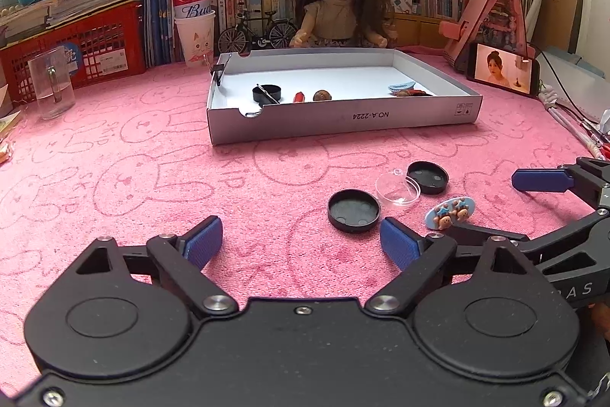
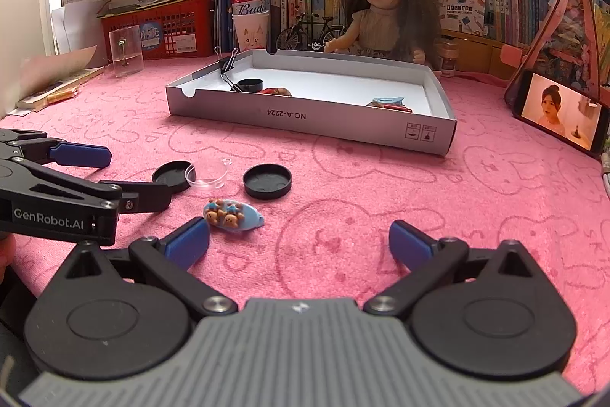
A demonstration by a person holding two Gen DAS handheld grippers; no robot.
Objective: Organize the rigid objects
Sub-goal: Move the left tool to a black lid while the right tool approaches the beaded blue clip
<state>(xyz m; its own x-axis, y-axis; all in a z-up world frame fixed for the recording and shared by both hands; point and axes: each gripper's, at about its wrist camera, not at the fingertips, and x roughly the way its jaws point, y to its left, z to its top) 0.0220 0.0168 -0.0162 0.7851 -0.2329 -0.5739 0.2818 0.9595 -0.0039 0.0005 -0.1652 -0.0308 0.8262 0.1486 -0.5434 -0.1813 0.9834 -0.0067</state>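
On the pink mat lie two black round lids [image 1: 353, 210] [image 1: 427, 176], a clear plastic lid [image 1: 397, 189] and a blue hair clip with bear figures [image 1: 450, 212]. They also show in the right wrist view: black lids [image 2: 267, 180] [image 2: 173, 175], clear lid [image 2: 207, 175], hair clip [image 2: 233, 216]. My left gripper [image 1: 301, 242] is open and empty, just short of the nearer black lid. My right gripper [image 2: 299, 242] is open and empty, with the hair clip by its left finger. The grey cardboard tray [image 1: 343, 119] behind holds a black cap, small items and a blue clip.
A doll [image 1: 339, 2], toy bicycle [image 1: 257, 33], cup with a red can [image 1: 194, 37], red crate [image 1: 76, 44] and books line the back. A clear glass [image 1: 51, 82] stands at left. A phone [image 1: 503, 71] leans at right.
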